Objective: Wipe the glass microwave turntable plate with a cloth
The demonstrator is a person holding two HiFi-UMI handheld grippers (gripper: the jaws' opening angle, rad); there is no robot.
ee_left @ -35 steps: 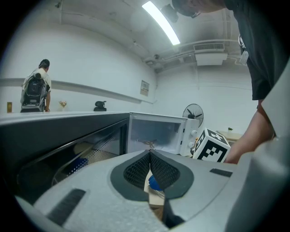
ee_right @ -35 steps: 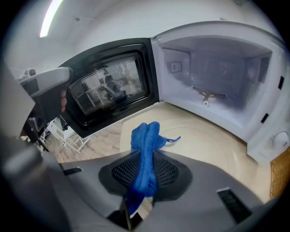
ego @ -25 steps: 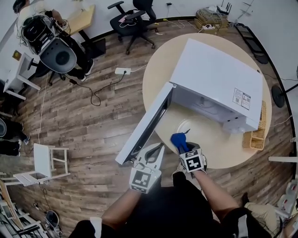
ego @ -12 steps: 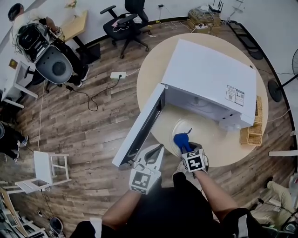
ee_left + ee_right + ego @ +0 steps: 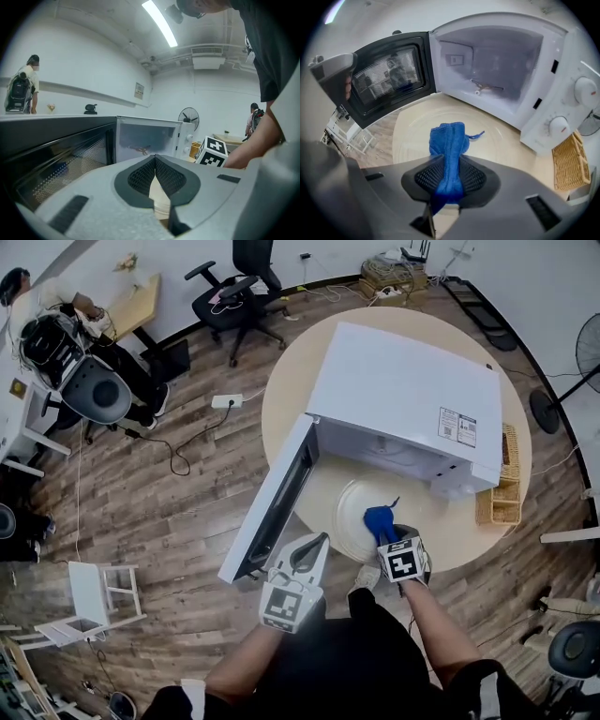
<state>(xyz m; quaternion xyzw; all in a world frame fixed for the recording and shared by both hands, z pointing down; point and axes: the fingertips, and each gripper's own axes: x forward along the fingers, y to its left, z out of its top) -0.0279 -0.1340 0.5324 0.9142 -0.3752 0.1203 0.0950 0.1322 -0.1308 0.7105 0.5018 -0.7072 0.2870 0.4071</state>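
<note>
The glass turntable plate (image 5: 412,136) lies flat on the bench (image 5: 281,399) before the open microwave (image 5: 403,399), near the bench's edge. The right gripper (image 5: 449,180) clenches a blue cloth (image 5: 449,140) over it. The left gripper (image 5: 155,161), jaws together on nothing, steadies nothing. A hard wipe could slide the plate off. Its near rim is hidden, and whether the cloth touches it is unclear.

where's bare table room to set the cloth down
Bare table lies between the glass plate and the wicker basket, and along the rim behind the microwave. Crowded at its mouth: open door, plate, blue cloth in the right gripper.
</note>
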